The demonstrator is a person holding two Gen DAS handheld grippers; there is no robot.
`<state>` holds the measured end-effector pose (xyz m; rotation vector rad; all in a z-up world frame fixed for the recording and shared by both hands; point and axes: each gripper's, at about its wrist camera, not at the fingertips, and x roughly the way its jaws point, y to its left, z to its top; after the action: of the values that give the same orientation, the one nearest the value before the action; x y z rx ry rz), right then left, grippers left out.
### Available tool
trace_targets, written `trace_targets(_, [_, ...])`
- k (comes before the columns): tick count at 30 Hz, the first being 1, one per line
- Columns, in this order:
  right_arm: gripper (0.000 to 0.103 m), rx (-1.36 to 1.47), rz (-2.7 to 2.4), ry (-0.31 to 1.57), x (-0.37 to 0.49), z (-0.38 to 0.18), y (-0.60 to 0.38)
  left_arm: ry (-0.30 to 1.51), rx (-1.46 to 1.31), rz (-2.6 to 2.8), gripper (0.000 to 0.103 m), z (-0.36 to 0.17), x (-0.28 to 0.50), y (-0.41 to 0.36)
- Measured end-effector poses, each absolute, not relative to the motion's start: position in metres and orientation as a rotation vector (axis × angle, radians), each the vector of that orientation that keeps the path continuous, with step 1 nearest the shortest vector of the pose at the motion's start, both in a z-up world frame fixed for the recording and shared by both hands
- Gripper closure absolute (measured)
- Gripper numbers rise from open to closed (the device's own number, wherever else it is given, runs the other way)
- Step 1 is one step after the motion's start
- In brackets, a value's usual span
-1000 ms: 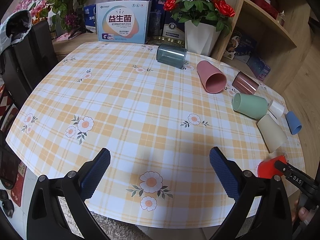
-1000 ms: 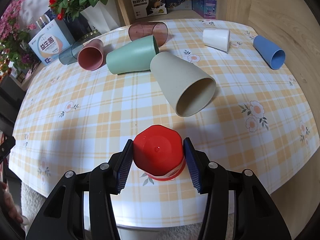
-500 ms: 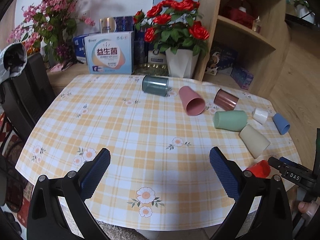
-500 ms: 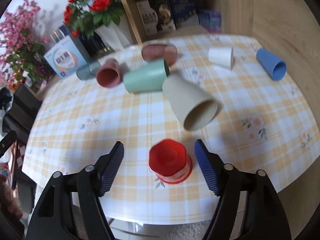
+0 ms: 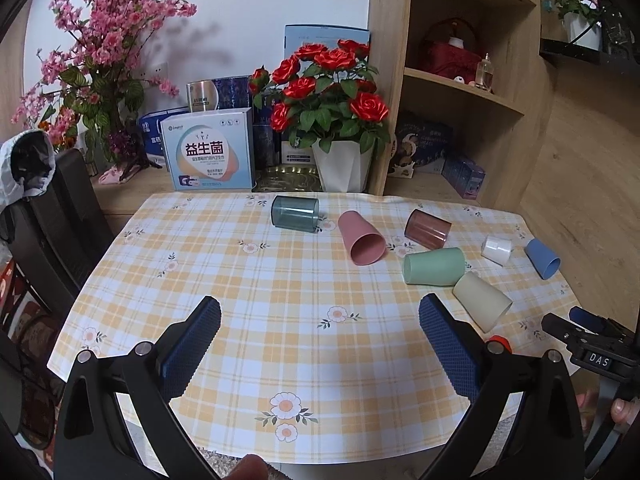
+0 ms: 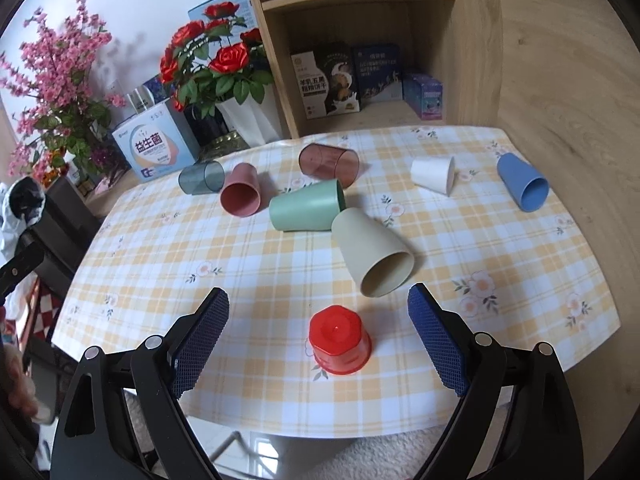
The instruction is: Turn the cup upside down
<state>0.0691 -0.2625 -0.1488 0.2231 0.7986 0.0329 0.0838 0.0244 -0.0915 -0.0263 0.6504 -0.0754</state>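
- My right gripper is released now, jaws spread wide on either side of the red cup; 1 second ago they were clamped on it, and since then I have pulled back and up
- The red cup stands alone, mouth down and base up, near the front edge of the table, touching neither jaw, so I judge this flip done
- My left gripper is also released and holds nothing, hovering over bare cloth; it too sits higher and further back than 1 second ago
- Just beyond the red cup lies the beige cup on its side, mouth toward me, probably my next pick
- Behind it the green cup lies on its side, apparently touching the beige one
- Further back, 5 more lie tipped over: pink cup, grey cup, brown cup, white cup, blue cup
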Motion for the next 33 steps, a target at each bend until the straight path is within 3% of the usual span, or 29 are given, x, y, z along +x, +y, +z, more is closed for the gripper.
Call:
trace_targets(21, [0.015,0.126,-0.016,0.513,-0.004,-0.007,-0.252,0.385,0.024,-0.093,0.006,0.021,0.015,0.008])
trace_targets(33, [0.015,0.117,-0.031,0.487,-0.013,0.007,-0.253,0.385,0.021,-0.105,0.006,0.028,0.008,0.006])
